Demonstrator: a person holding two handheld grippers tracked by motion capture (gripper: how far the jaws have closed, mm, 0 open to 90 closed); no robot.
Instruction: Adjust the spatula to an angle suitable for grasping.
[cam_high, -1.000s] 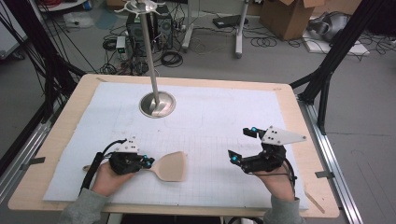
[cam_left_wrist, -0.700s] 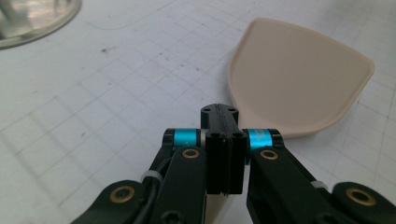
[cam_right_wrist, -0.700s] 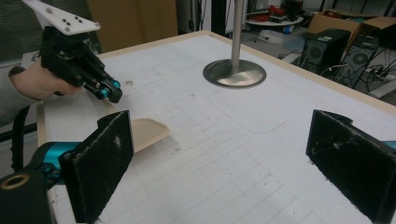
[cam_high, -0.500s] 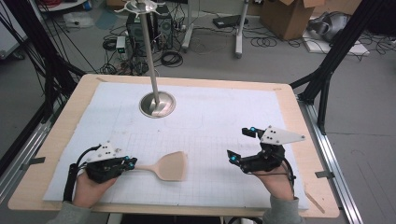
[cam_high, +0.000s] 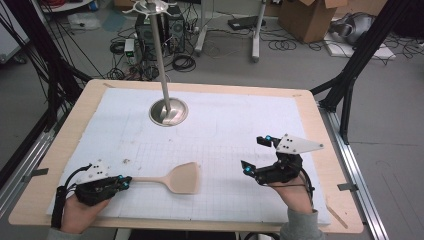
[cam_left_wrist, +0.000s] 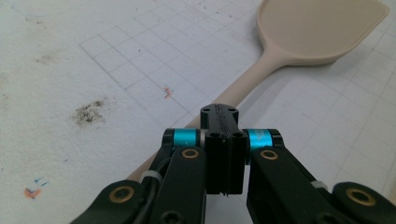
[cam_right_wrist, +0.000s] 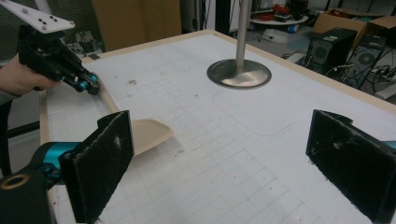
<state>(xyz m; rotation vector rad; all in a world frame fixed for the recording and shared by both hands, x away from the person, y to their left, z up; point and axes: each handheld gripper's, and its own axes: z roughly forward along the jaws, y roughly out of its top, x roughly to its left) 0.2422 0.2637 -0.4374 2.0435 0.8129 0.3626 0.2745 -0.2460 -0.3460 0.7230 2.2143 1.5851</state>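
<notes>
A beige spatula (cam_high: 182, 177) lies flat on the white gridded mat, head toward the middle and handle pointing left. My left gripper (cam_high: 122, 181) is at the handle's left end, jaws shut against each other. In the left gripper view the shut left gripper (cam_left_wrist: 223, 126) sits just above the handle, and the spatula (cam_left_wrist: 317, 28) head lies beyond it. I cannot tell whether the jaws touch the handle. My right gripper (cam_high: 256, 155) hovers open at the right of the mat with nothing between its pads. The right gripper view shows my right gripper (cam_right_wrist: 233, 168) open, the spatula (cam_right_wrist: 147, 133) and the left gripper (cam_right_wrist: 88, 84).
A metal pole on a round base (cam_high: 169, 111) stands at the back middle of the mat, also the base (cam_right_wrist: 239, 73) in the right gripper view. The wooden table edge (cam_high: 345, 210) frames the mat. Cables, boxes and black frame legs are on the floor beyond.
My left gripper has drawn back to the left along the spatula's handle, from near the head to the handle's end. The spatula and the right gripper have stayed put.
</notes>
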